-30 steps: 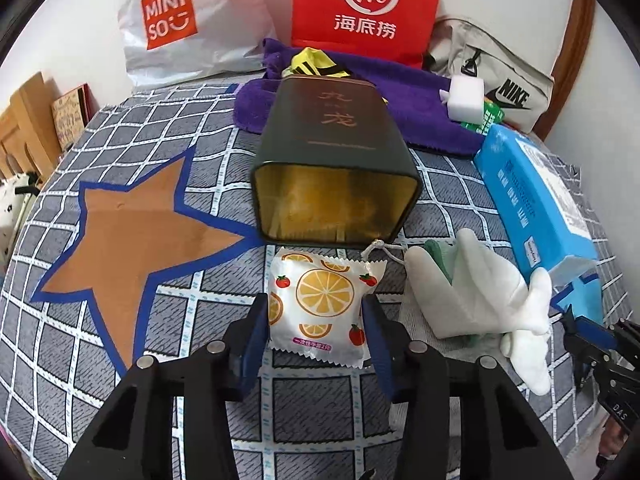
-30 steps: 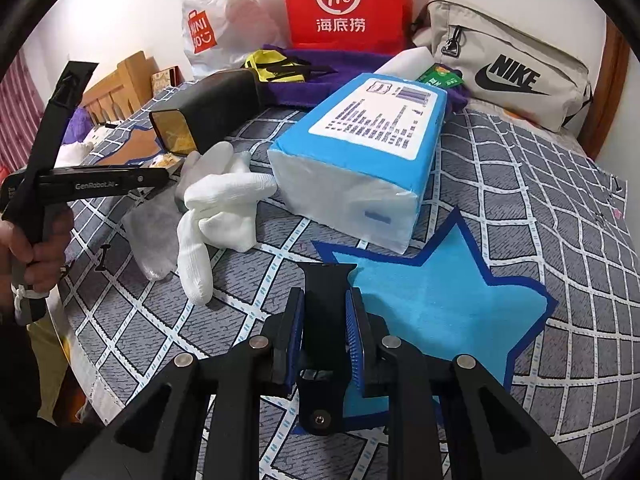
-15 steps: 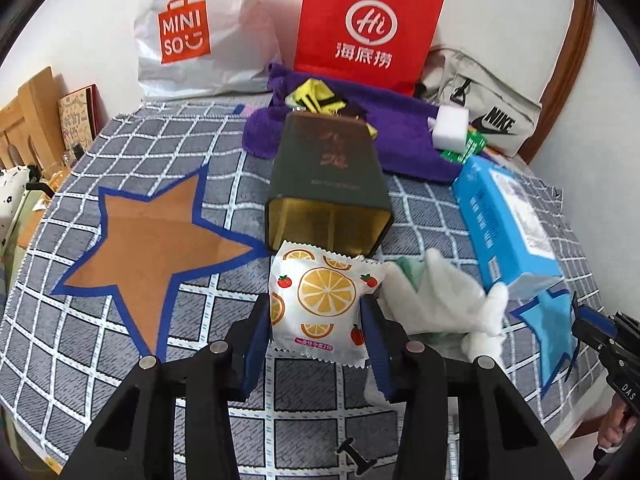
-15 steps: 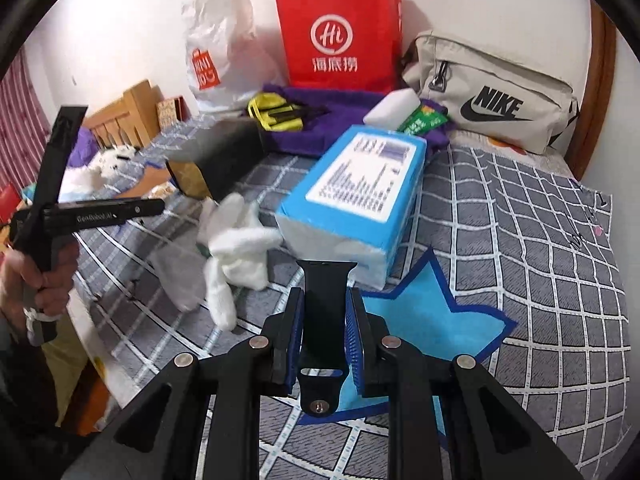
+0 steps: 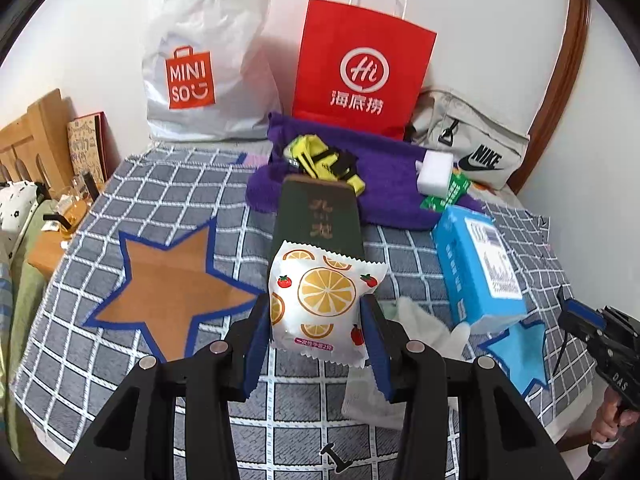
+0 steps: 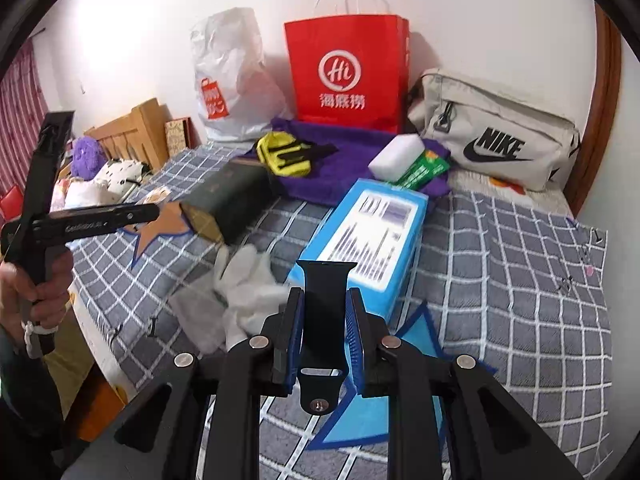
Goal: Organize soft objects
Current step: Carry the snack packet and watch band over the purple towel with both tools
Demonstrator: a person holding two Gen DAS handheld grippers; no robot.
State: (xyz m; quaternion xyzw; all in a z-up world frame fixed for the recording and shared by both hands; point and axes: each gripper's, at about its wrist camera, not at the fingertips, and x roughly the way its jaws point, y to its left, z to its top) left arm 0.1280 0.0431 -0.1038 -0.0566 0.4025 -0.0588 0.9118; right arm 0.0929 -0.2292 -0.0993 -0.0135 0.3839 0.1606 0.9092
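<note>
Left gripper (image 5: pixel 318 334) clamped the orange-print packet (image 5: pixel 320 300) — lifted above the dark tin (image 5: pixel 318 216). Right gripper (image 6: pixel 320 336) fingers gripped a black strap (image 6: pixel 322 320) — over the bed (image 6: pixel 520 280).

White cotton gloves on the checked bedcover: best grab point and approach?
Judging by their pose, take the white cotton gloves at the bunched middle, coming from above with the jaws spanning the heap's narrow width. They lie crumpled flat on the checked bedcover, close beside the blue tissue pack, so a side approach looks blocked there.
</note>
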